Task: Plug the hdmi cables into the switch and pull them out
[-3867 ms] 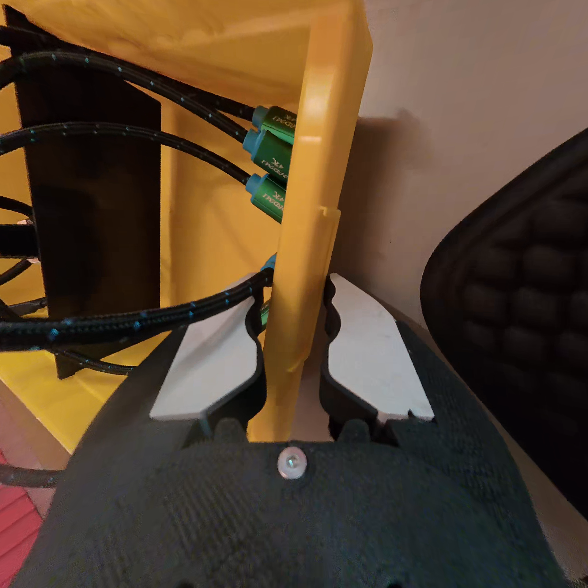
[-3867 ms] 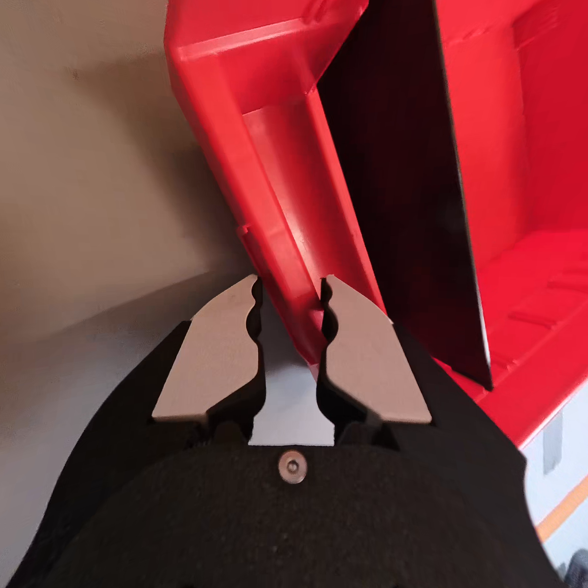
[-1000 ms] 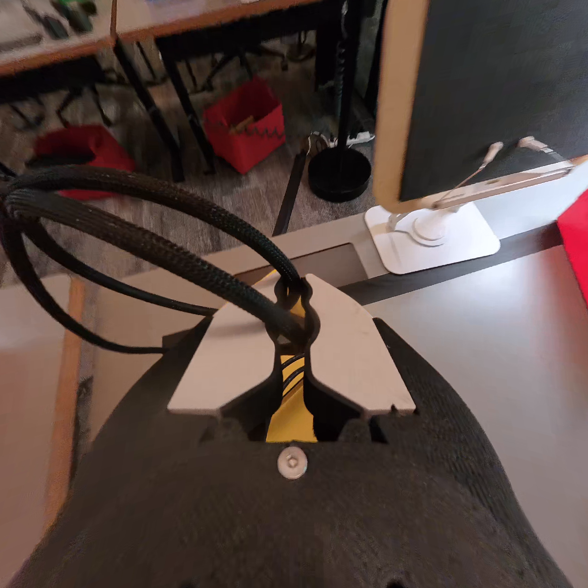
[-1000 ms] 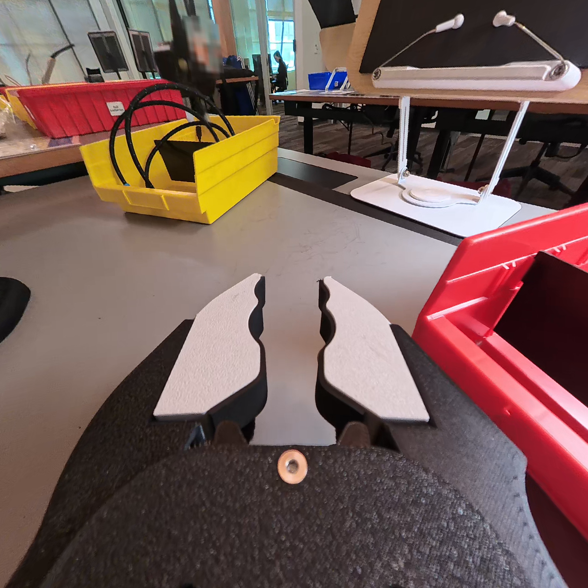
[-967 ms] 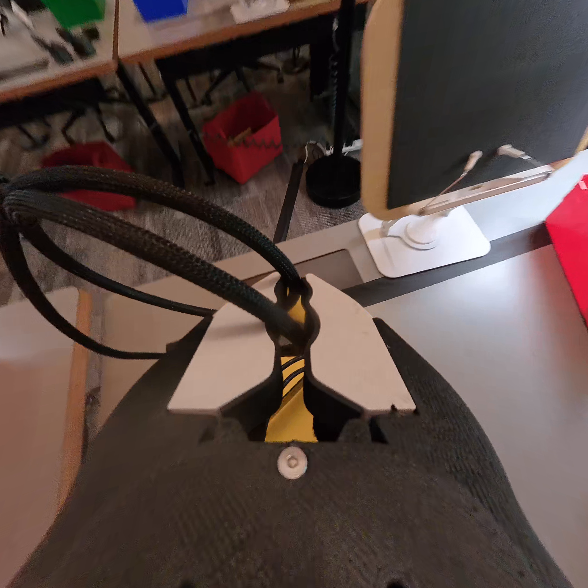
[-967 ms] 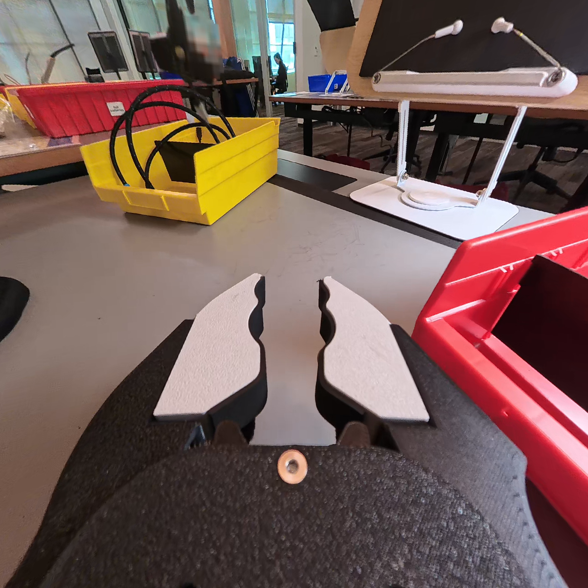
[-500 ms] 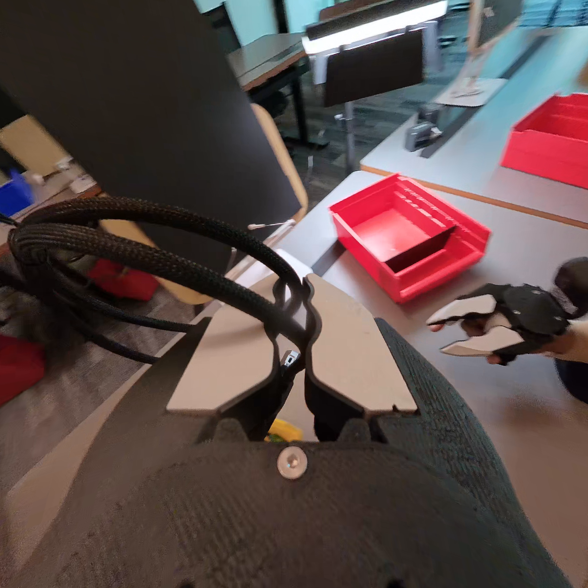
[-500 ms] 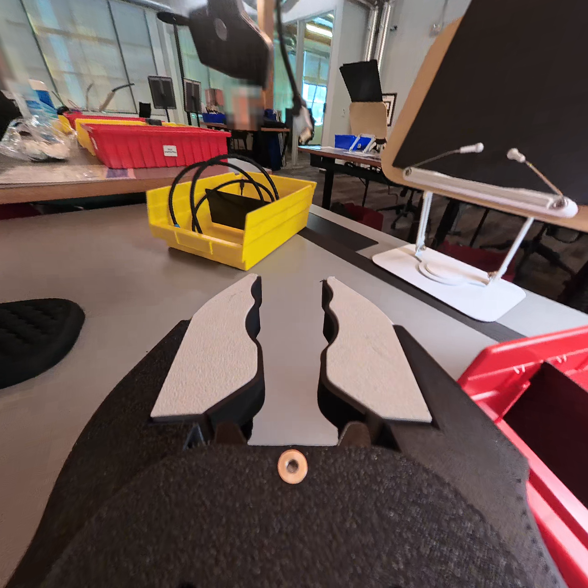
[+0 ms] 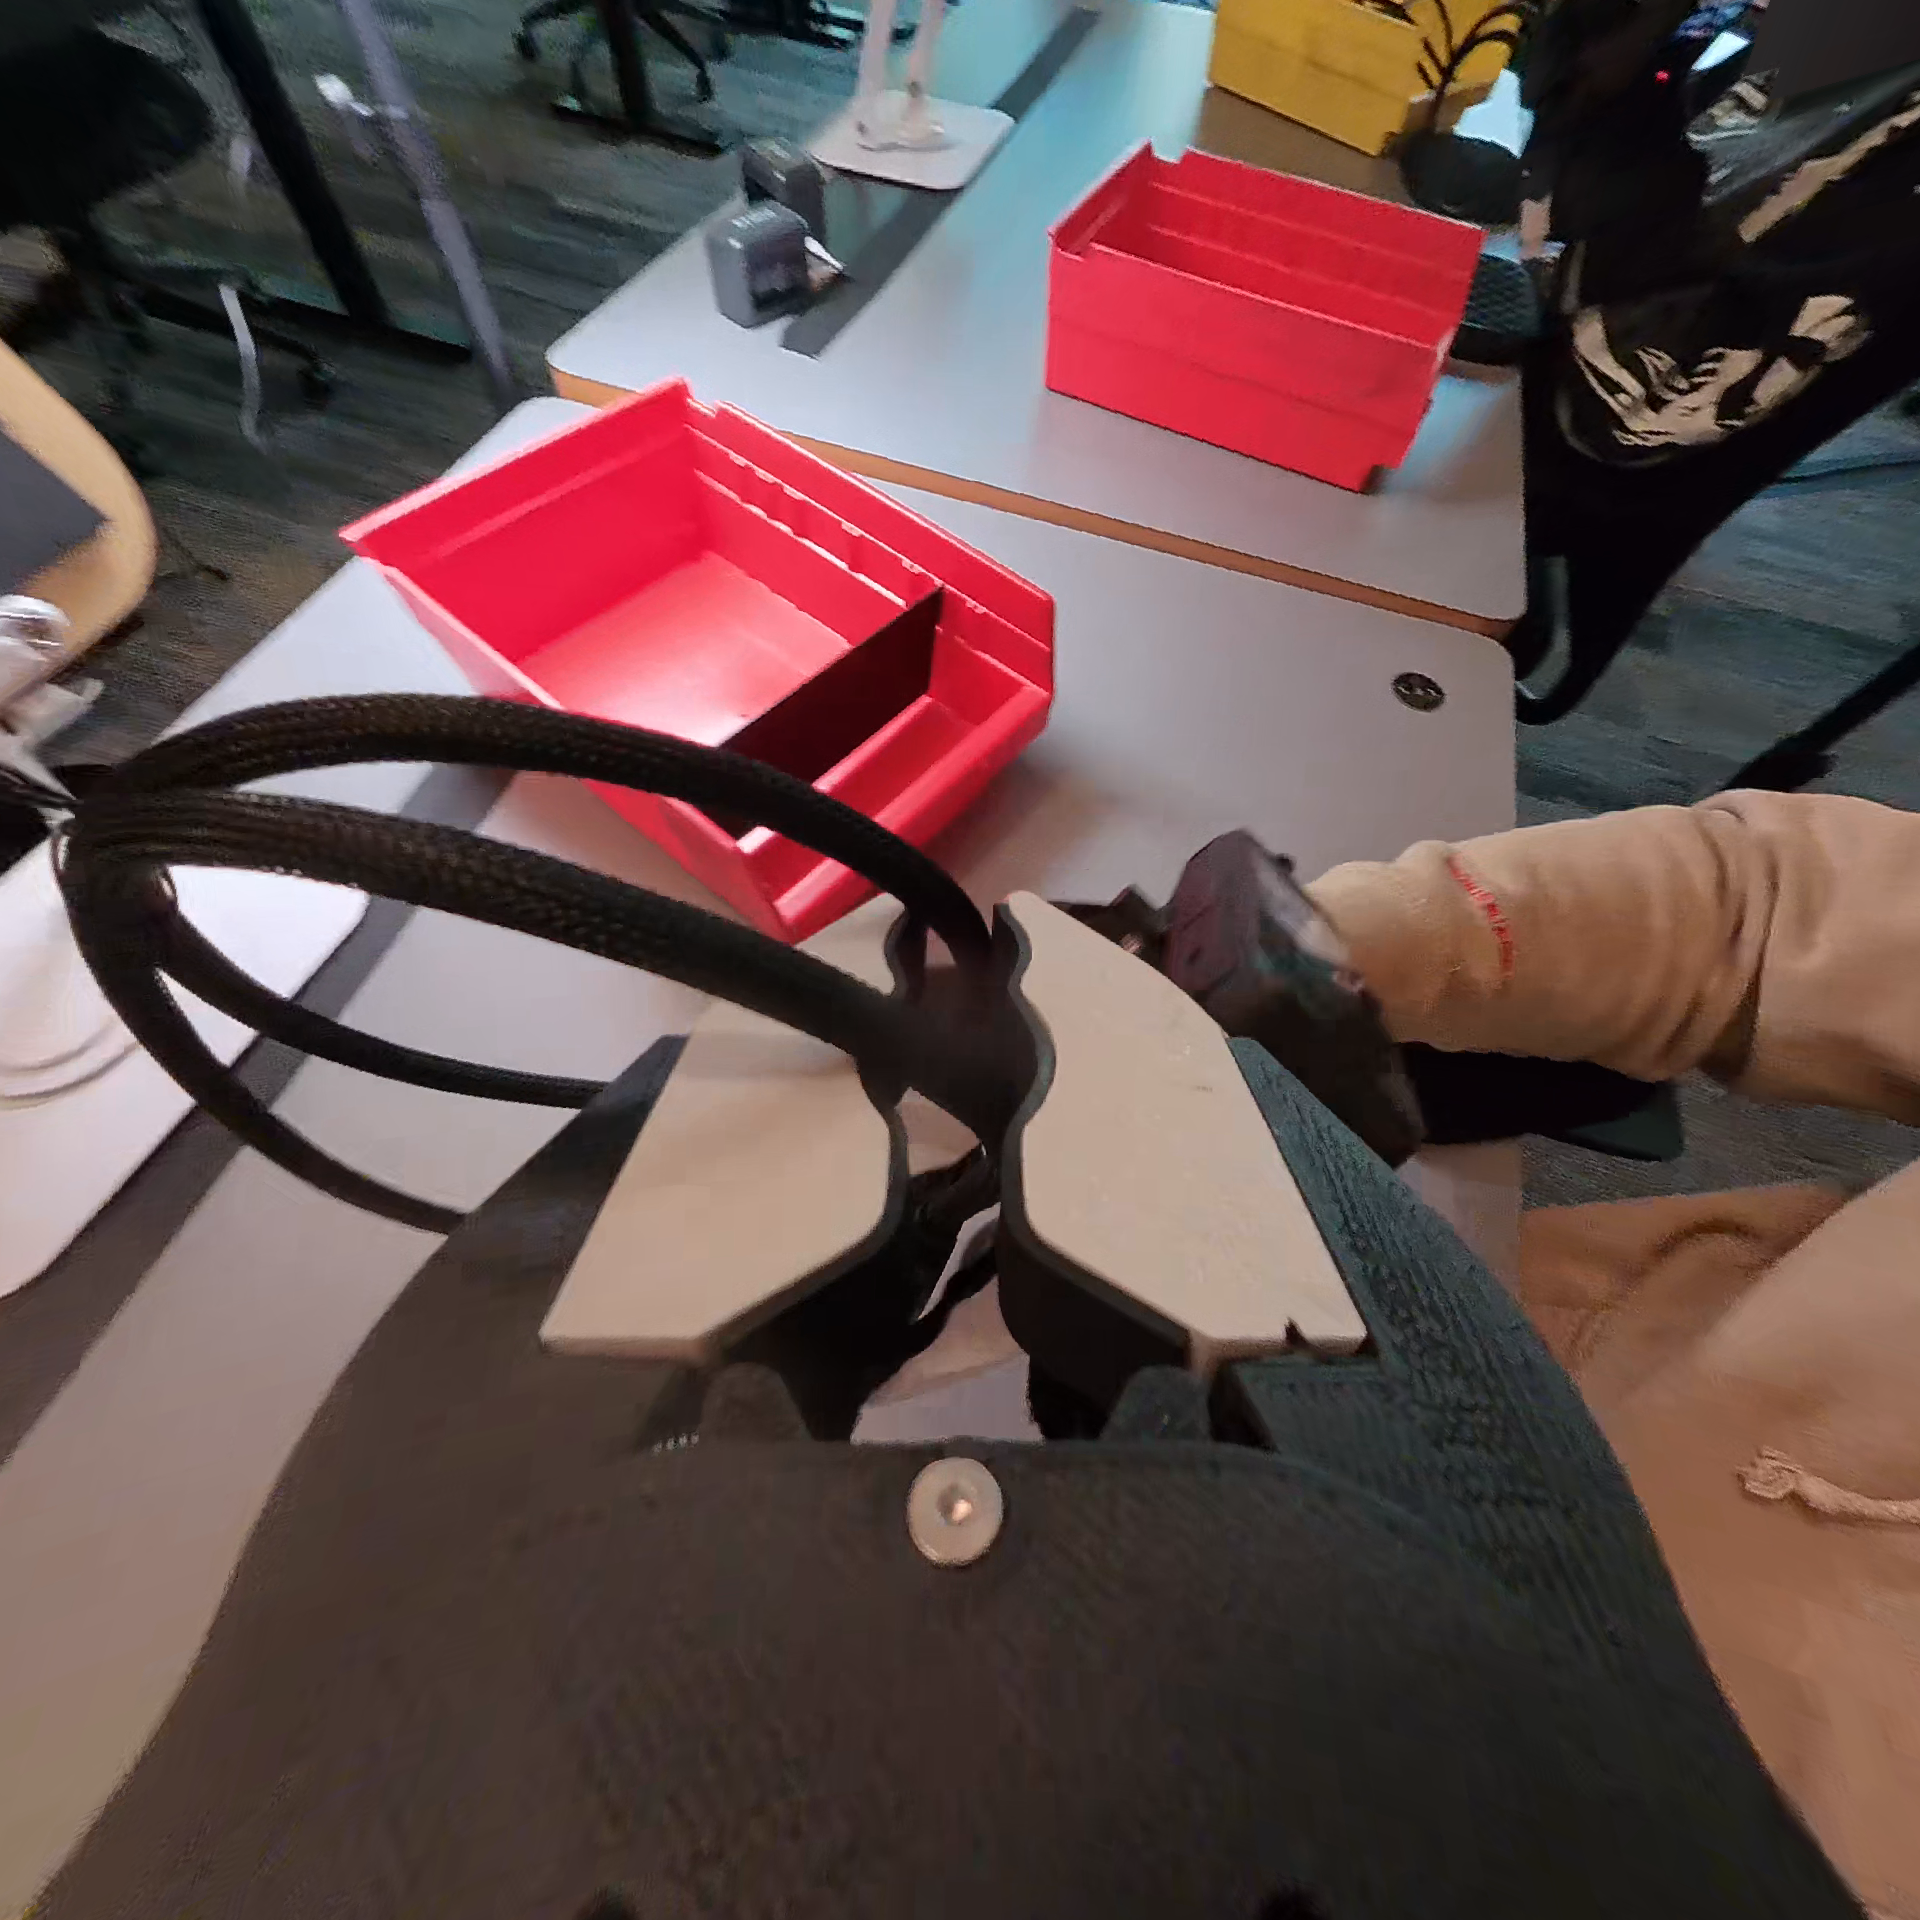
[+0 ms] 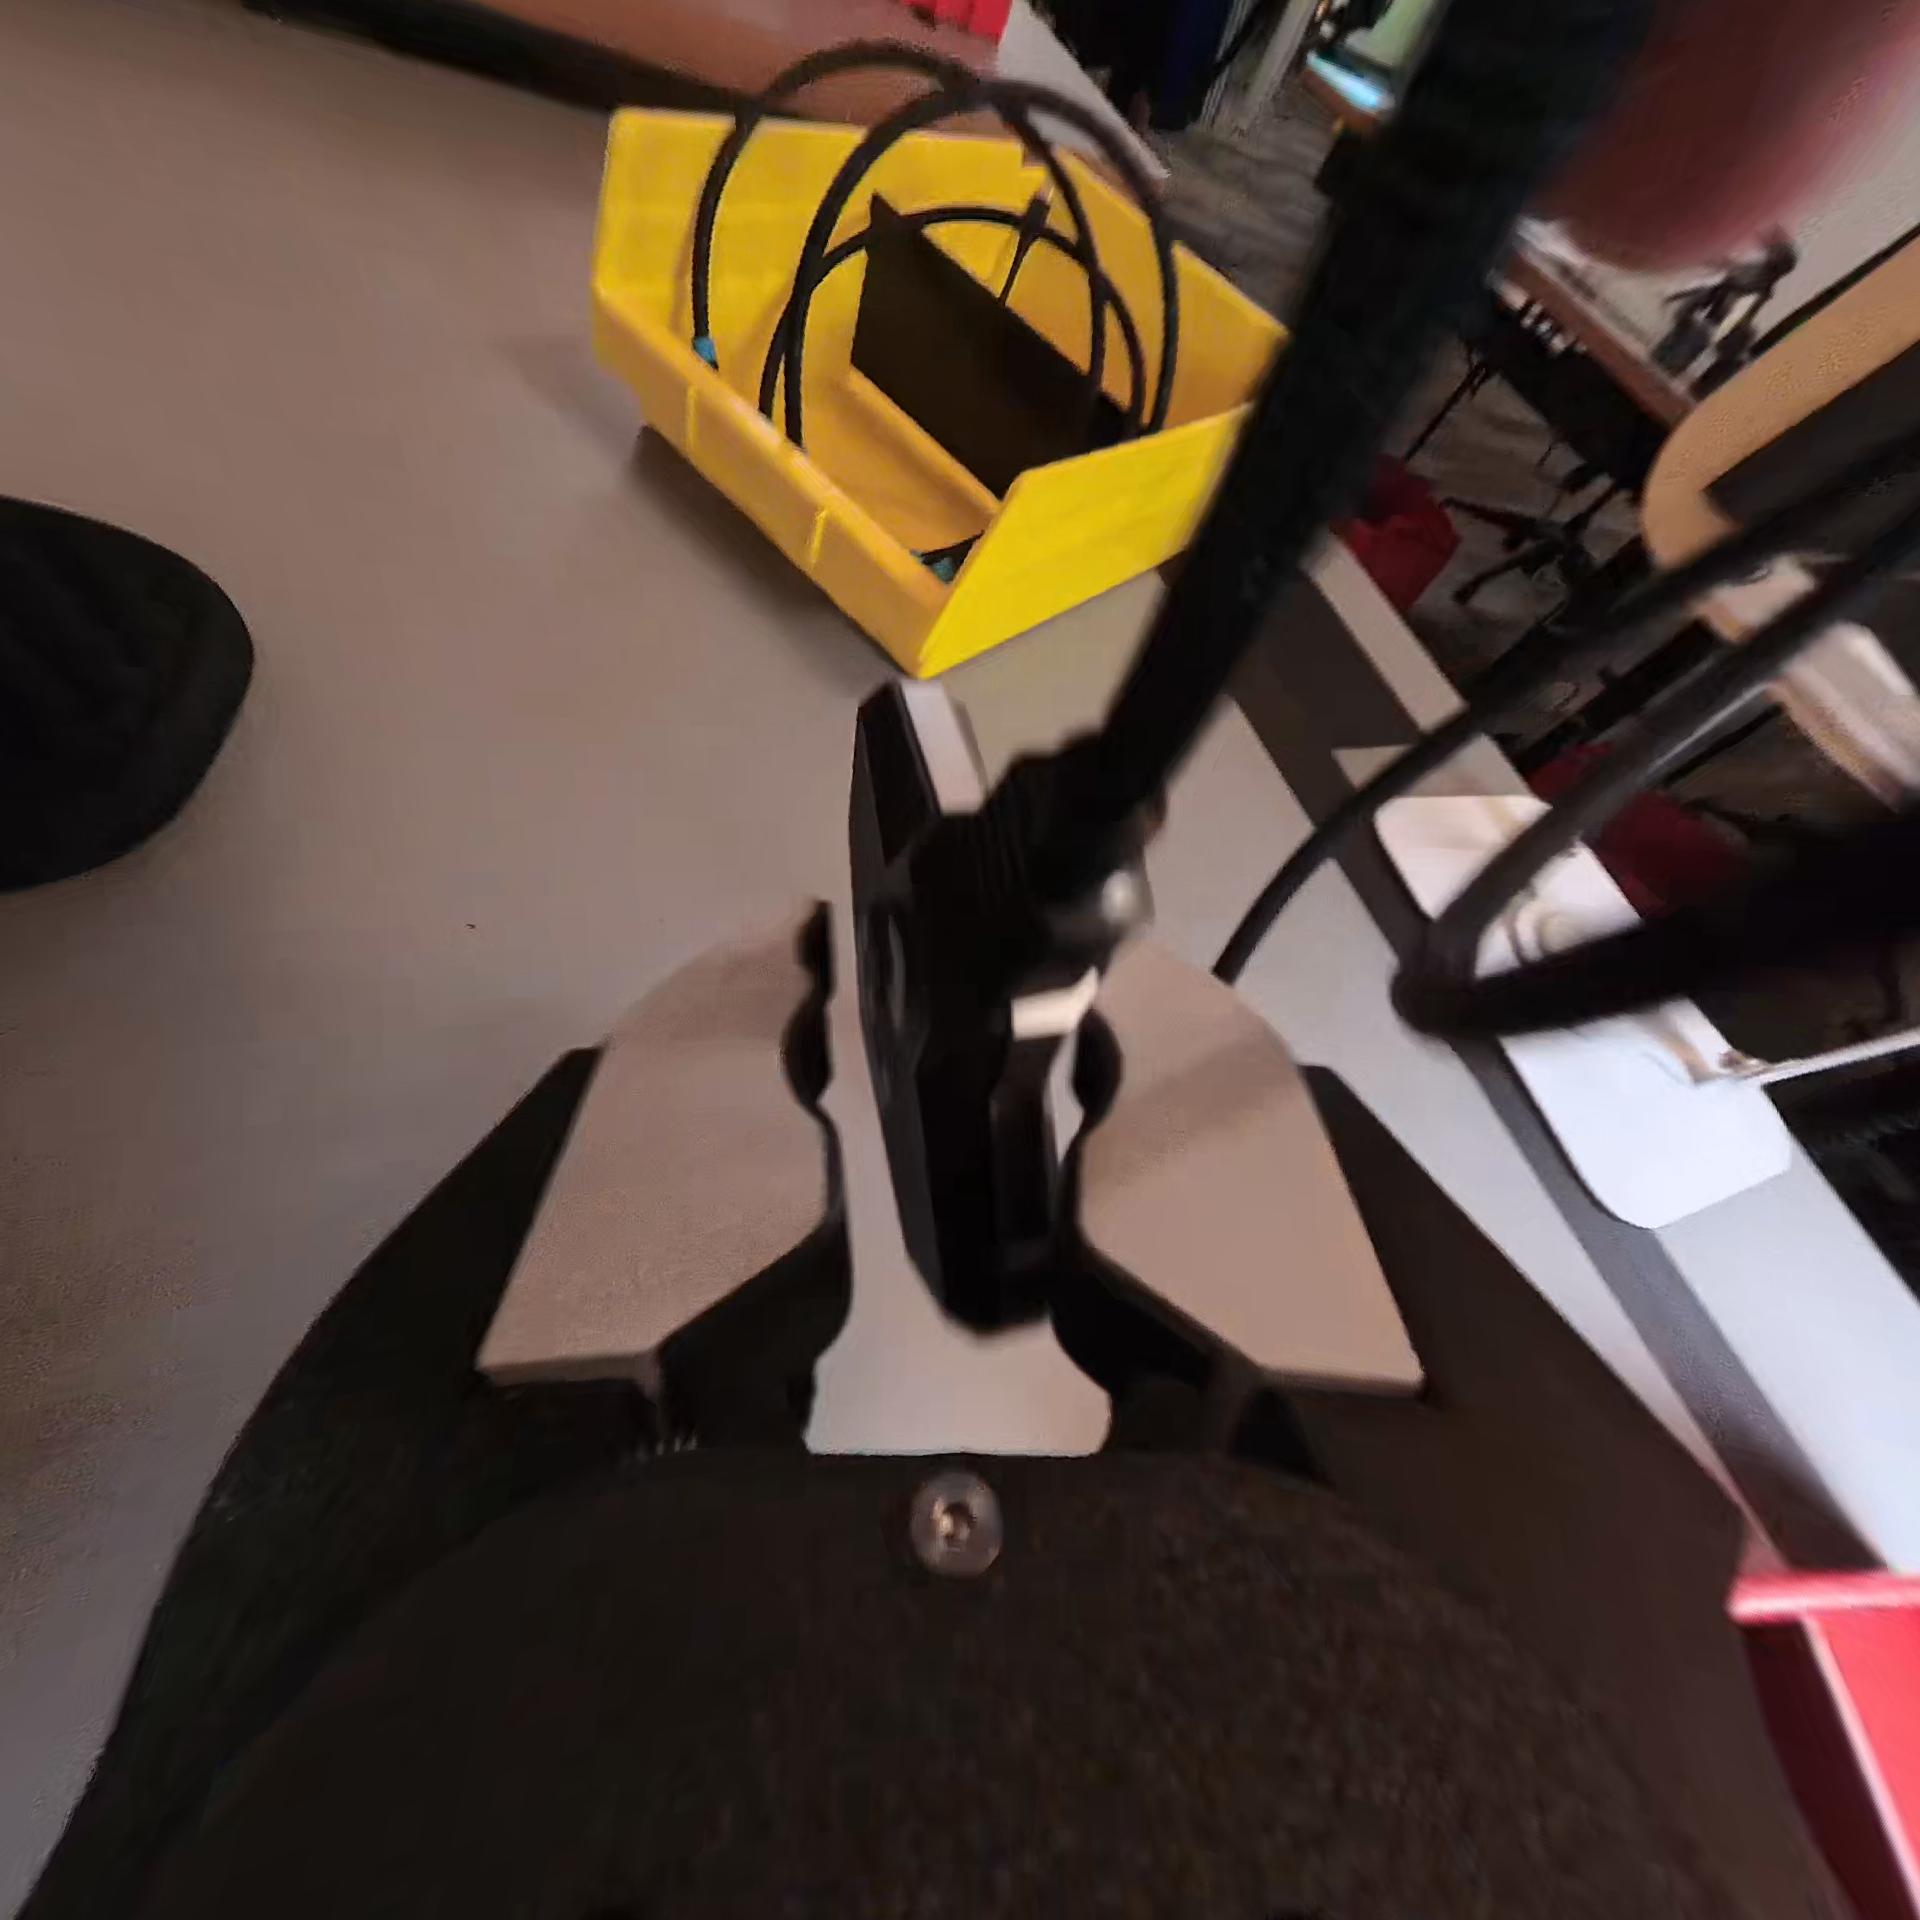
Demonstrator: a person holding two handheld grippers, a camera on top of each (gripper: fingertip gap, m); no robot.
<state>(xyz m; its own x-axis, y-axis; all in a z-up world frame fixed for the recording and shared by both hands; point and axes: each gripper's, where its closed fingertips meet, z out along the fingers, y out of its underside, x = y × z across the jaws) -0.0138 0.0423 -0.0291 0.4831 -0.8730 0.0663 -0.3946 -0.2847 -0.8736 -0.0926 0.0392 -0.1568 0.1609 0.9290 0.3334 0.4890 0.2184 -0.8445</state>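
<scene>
My left gripper is shut on a black braided HDMI cable, whose loops arch out to the left above the grey table. In the right wrist view, a flat black switch box hangs on its cable between the fingers of my right gripper. The jaws stand apart around it, with a small gap on the left side; this view is blurred. More cable loops hang to the right. The right gripper's body and a tan sleeve show just behind my left gripper's right finger.
A red bin with a black divider sits on the table ahead; its corner shows in the right wrist view. A yellow bin holds more black cables. A black pad lies left and a white stand base right. Another red bin is on the far table. The grippers' ends are close to 15 centimeters from one another. To the white stand base: right tips about 35 centimeters, left tips about 45 centimeters.
My left gripper has swung away from the yellow bin toward the red bin, still holding the cable. The switch box now hangs between my right gripper's fingers, which had nothing between them before.
</scene>
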